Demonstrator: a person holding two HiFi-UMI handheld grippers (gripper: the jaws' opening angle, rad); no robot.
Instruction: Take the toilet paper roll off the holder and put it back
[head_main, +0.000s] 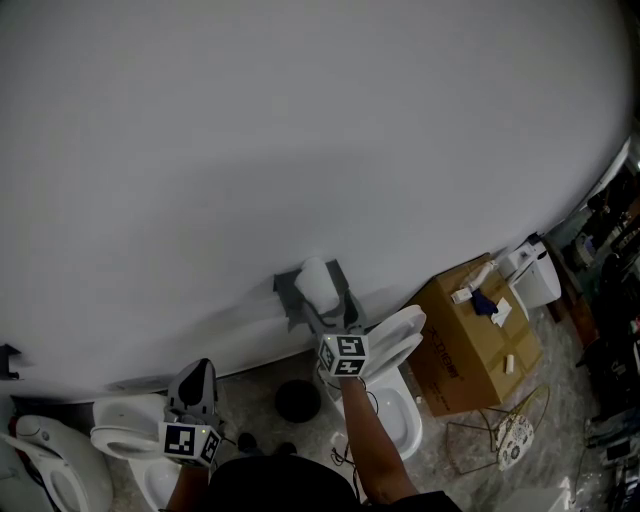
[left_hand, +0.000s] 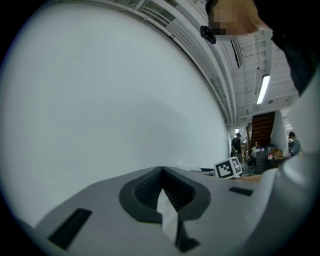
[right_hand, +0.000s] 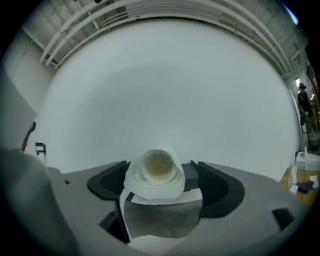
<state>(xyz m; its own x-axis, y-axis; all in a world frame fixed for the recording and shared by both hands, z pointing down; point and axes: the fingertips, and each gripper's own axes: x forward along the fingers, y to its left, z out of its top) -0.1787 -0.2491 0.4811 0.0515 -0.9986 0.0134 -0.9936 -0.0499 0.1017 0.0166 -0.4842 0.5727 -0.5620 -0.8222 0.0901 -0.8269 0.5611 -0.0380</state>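
The white toilet paper roll (head_main: 318, 283) is up against the white wall, and its open core faces me in the right gripper view (right_hand: 156, 172). My right gripper (head_main: 316, 296) reaches up to it with one jaw on each side of the roll. The roll's left side lies against the left pad (right_hand: 107, 182). A thin dark gap shows before the right pad (right_hand: 216, 186). The holder itself is hidden behind the roll. My left gripper (head_main: 198, 378) hangs low at the left, away from the roll. Its jaws meet at the tips (left_hand: 161, 172) with nothing in them.
A toilet with a raised lid (head_main: 395, 385) stands under my right arm, and another toilet (head_main: 125, 440) is at the lower left. A cardboard box (head_main: 475, 350) with small items on top sits to the right. A round black object (head_main: 297, 400) lies on the floor.
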